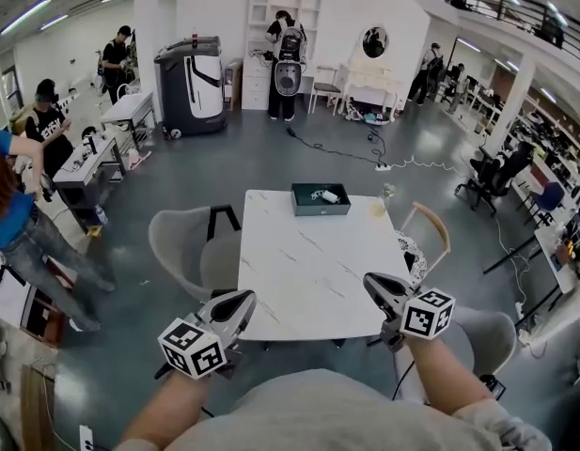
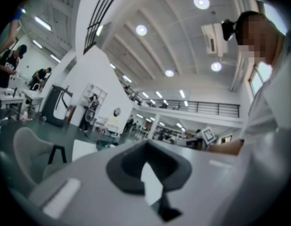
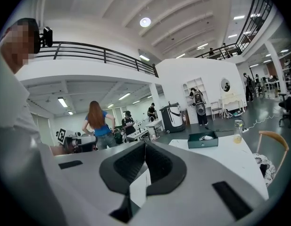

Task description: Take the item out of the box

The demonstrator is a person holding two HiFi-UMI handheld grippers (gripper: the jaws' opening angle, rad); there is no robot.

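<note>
Head view: white marble table (image 1: 308,271), dark green box (image 1: 320,209) at its far edge, open on top, small white item (image 1: 325,195) lying inside it. Clear glass (image 1: 384,198) on the table near the box's right side. Left gripper (image 1: 242,300) and right gripper (image 1: 373,283) sit at the table's near edge, one by each near corner, both well apart from the box. Grey chair (image 1: 181,242) at table's left, wooden-backed chair (image 1: 432,225) at its right.

Left gripper view: jaws together at the tips, nothing between them. Table and box small and dim far behind the tips, item not readable here.

Right gripper view: jaws closed tip to tip, empty. Box far ahead on the table, white item visible inside, glass to its right, wooden chair at frame right
</note>
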